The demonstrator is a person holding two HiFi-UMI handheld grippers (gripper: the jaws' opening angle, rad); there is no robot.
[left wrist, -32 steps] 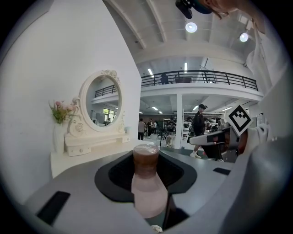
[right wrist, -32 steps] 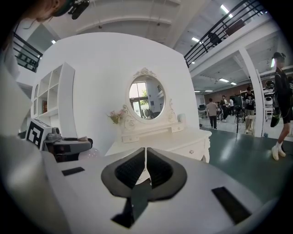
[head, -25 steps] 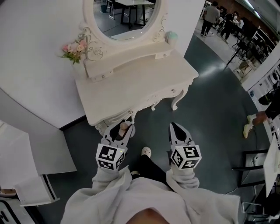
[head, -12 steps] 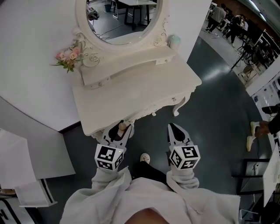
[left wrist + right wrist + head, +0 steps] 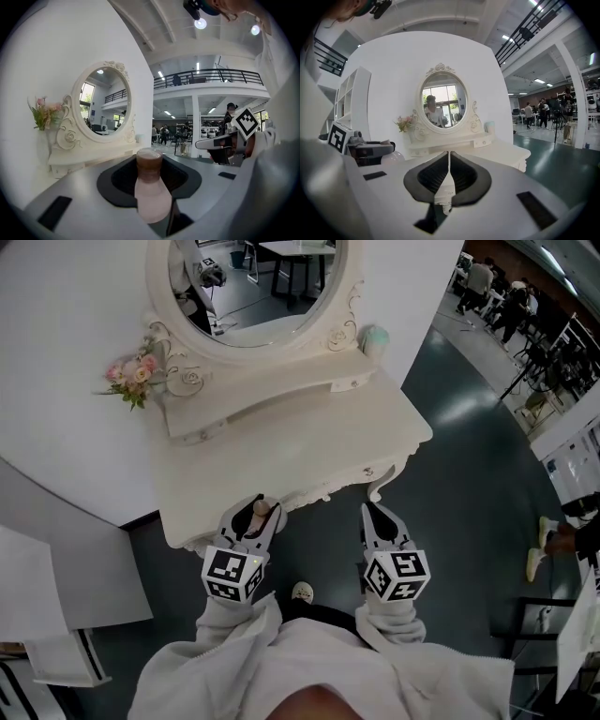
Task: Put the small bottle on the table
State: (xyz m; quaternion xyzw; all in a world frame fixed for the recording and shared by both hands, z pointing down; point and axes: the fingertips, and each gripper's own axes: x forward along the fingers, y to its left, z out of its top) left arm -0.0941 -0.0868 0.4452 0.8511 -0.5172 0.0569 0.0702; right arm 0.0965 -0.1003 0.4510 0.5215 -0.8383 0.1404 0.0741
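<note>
**Bottle held at the edge of the dressing table**

A glossy dark grey-green floor (image 5: 469, 456) runs under a cream dressing table (image 5: 309, 442) set against a plain white wall (image 5: 66, 315). The table has a curved top, scrolled legs and a raised shelf. It carries an oval mirror (image 5: 253, 277) in a carved frame, with a spray of pink flowers (image 5: 129, 381) at its left and a small pale green jar (image 5: 375, 336) at its right. People (image 5: 487, 282) stand well apart at the far right.

Both of the person's arms, in pale grey sleeves (image 5: 225, 624), reach forward side by side and point at the table front. Each ends in a grey gripper with a black-and-white marker cube at the wrist end.

The left gripper (image 5: 253, 514) sits at the table's front left edge in the head view. Its 2 jaws stand partly apart and clamp the small bottle (image 5: 151, 192). The bottle is smooth, pale pink and round-shouldered, with a narrow neck and a flat brown cap that points away from the hand. It lies in the dark padded hollow between the jaws, not on the tabletop.

The right gripper (image 5: 372, 514) hangs over the floor just in front of the table's right front leg. Its jaws are pressed together along a thin seam, with nothing between them.
</note>
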